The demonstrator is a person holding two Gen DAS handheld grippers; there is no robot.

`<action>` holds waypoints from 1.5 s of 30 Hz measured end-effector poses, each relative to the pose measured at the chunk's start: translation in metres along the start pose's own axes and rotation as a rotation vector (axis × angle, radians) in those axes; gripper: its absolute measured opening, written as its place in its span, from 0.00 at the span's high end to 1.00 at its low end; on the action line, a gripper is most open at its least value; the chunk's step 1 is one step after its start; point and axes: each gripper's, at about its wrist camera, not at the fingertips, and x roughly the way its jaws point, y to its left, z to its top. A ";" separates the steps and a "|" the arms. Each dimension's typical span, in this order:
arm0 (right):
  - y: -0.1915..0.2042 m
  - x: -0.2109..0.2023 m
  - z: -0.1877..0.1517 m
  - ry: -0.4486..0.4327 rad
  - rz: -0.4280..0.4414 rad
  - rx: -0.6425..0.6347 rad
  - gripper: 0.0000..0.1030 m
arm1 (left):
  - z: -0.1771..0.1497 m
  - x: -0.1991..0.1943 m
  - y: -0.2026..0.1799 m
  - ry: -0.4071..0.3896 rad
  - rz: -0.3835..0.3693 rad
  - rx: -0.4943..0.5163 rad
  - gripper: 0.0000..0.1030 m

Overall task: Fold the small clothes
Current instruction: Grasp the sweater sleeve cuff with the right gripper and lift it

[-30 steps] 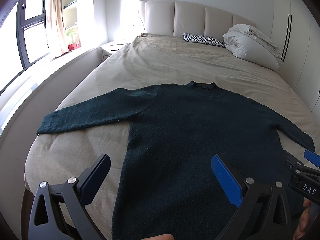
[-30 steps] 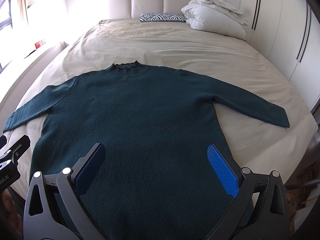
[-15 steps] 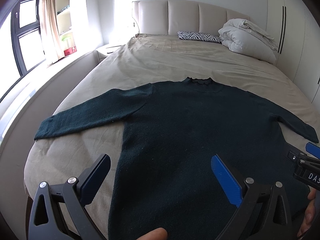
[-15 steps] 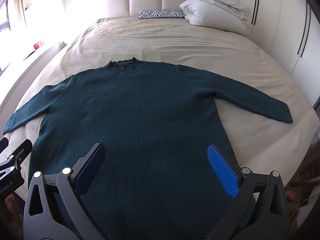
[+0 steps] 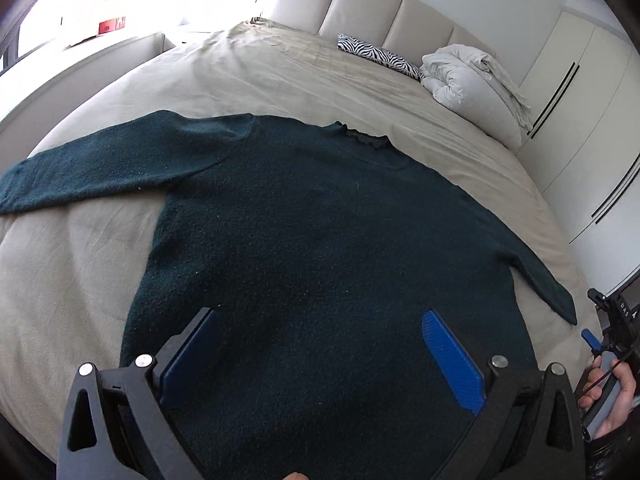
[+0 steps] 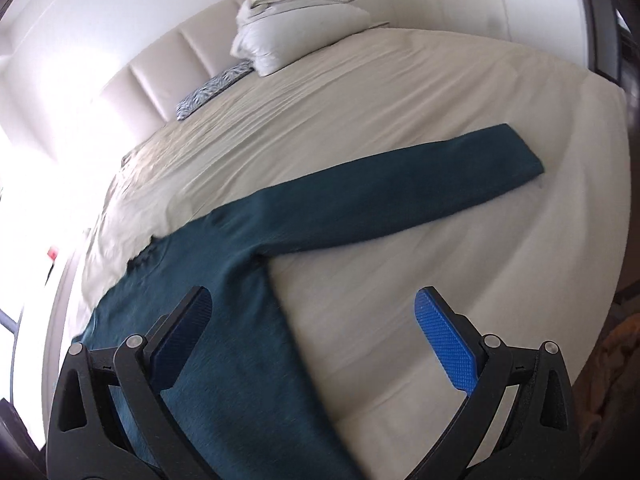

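Beige-sheeted bed (image 5: 280, 76) fills both views, padded headboard (image 5: 372, 4) at its far end. Dark green sweater (image 5: 320, 248) lies flat on the near half, both sleeves spread outward, collar toward the headboard. White folded duvet (image 5: 472, 84) sits by the headboard, zebra-print pillow (image 5: 380, 54) just beside it. Left gripper (image 5: 320, 360) hangs over the sweater's lower body, jaws wide, holding nothing. Right gripper (image 6: 316, 336) hangs above the sweater's right side edge, jaws wide, empty.

Dark teal sweater (image 5: 320, 240); beige bedsheet (image 5: 260, 76); zebra-striped pillow (image 5: 380, 54); white duvet (image 5: 472, 84); blue pads (image 5: 454, 364).
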 end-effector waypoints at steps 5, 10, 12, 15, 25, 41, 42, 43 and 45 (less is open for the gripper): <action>-0.115 0.037 0.053 0.031 0.002 0.277 0.19 | 0.013 0.019 -0.002 0.096 0.018 -0.006 0.00; -0.187 0.073 0.086 0.041 0.014 0.448 0.36 | 0.025 0.026 -0.001 0.068 0.021 -0.015 0.00; -0.203 0.088 0.094 0.029 0.031 0.478 0.39 | 0.030 0.032 -0.001 0.080 0.017 -0.006 0.01; -0.218 0.106 0.108 -0.005 0.033 0.476 0.43 | 0.035 0.041 -0.002 0.094 -0.019 -0.009 0.04; -0.170 0.142 0.166 0.007 -0.020 0.378 0.92 | 0.047 0.063 0.004 0.140 -0.118 -0.035 0.23; 0.254 0.202 0.037 0.239 0.290 -0.430 0.93 | 0.072 0.062 0.059 0.095 -0.260 -0.156 0.25; 0.268 0.210 0.021 0.267 0.299 -0.447 0.93 | 0.074 0.063 0.063 0.095 -0.266 -0.167 0.25; 0.280 0.216 0.000 0.294 0.311 -0.457 0.93 | 0.076 0.064 0.066 0.094 -0.273 -0.177 0.25; 0.302 0.228 -0.028 0.341 0.330 -0.484 0.93 | 0.080 0.068 0.069 0.097 -0.290 -0.191 0.25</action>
